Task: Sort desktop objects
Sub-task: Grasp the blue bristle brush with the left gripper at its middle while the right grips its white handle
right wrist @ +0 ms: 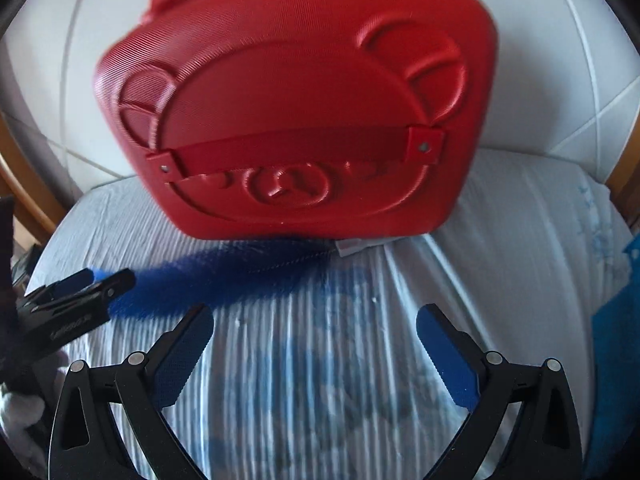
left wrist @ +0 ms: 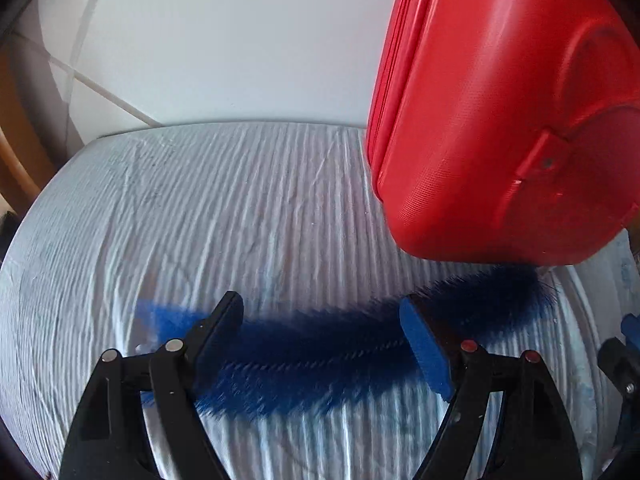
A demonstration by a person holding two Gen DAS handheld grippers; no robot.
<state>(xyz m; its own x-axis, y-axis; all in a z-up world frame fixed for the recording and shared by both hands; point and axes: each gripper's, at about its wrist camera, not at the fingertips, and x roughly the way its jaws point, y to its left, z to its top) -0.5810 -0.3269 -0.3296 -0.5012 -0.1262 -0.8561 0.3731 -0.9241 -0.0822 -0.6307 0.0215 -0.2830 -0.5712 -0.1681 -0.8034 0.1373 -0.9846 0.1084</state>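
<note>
feathery blue duster [left wrist: 320, 356] lies on the striped table cover [left wrist: 200, 220] straight ahead of my left gripper [left wrist: 322, 344], crossing the gap between its spread jaws, which touch nothing. i judge i'm lining up to grab it. red hard-shell case [right wrist: 296, 112] stands just beyond, the duster's far end at its base. my right gripper [right wrist: 316, 356] is also spread and empty, the case dead ahead of it.

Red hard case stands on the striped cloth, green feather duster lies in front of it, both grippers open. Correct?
One error: the feather duster is dark blue, not green, as both wrist views show. The red hard case does stand on the striped cloth, and the left gripper and right gripper are open.
</note>
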